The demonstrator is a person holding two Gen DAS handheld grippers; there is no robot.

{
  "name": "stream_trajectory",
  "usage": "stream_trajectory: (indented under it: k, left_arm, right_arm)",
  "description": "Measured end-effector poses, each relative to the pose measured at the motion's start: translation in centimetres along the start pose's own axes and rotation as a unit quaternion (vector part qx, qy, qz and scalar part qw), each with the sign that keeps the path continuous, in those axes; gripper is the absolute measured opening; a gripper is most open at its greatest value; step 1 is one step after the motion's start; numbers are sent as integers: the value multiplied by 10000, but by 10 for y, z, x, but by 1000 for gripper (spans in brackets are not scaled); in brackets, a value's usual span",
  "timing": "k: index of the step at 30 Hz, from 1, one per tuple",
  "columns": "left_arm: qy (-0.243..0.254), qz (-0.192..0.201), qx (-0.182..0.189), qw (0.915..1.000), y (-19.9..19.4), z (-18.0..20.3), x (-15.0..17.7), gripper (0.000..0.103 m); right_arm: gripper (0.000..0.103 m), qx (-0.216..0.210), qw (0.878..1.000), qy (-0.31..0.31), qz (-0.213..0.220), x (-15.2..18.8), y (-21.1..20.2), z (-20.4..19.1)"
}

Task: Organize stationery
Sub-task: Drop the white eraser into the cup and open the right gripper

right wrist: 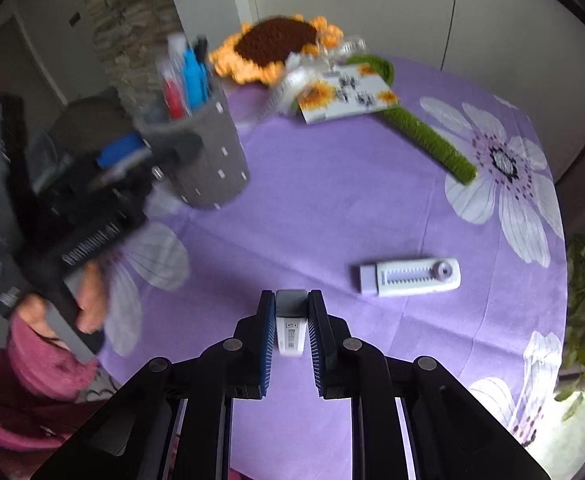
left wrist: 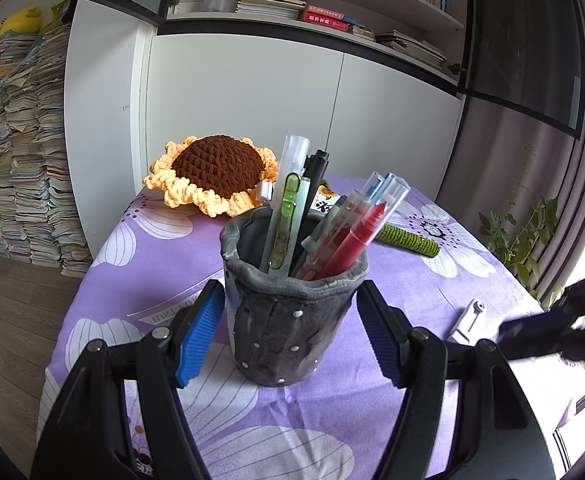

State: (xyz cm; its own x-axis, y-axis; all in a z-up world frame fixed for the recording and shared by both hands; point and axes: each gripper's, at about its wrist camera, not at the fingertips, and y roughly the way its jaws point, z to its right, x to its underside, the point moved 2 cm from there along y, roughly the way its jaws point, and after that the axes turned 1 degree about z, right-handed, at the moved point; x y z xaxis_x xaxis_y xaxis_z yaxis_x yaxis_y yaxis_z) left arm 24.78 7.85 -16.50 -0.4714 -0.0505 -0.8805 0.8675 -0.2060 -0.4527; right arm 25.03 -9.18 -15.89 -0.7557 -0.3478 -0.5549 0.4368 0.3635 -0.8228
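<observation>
Your left hand-held gripper (left wrist: pixel 288 332) is spread wide, its blue ribbed pads on either side of the dark grey felt pen holder (left wrist: pixel 290 320) without clearly touching it. The holder stands upright on the purple flower-print tablecloth (left wrist: pixel 152 264) covering the table, packed with pens whose long axes point up and lean slightly outward: a red marker (left wrist: pixel 352 240) tilts to the right, a green-clipped pen (left wrist: pixel 286 220) stands nearly vertical.

Your right hand-held gripper (right wrist: pixel 291 320) is clamped on a small white rectangular eraser-like block (right wrist: pixel 291 330), whose long axis runs straight forward along the fingers, its grey end pointing away from you.

Just ahead and to the right of it, a white correction-tape dispenser (right wrist: pixel 410 277) lies flat on the cloth, its long axis crosswise, the round purple wheel toward the right.

Farther back lie a crocheted sunflower with brown centre (left wrist: pixel 216 168) and its green crocheted stem (right wrist: pixel 424 136).
</observation>
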Motion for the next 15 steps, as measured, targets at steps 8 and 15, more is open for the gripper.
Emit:
stream_trajectory:
  k: [8,15]
  left_arm:
    - [-10,2,3,10000,0,-1,0,69]
    - [-25,-2,13,10000,1,-2,1,69]
  right_arm:
    - [17,-822,9834,-257,1595,-69,-60,-46]
    - [17,-606,9799,-852,1702,-110,-33,-82]
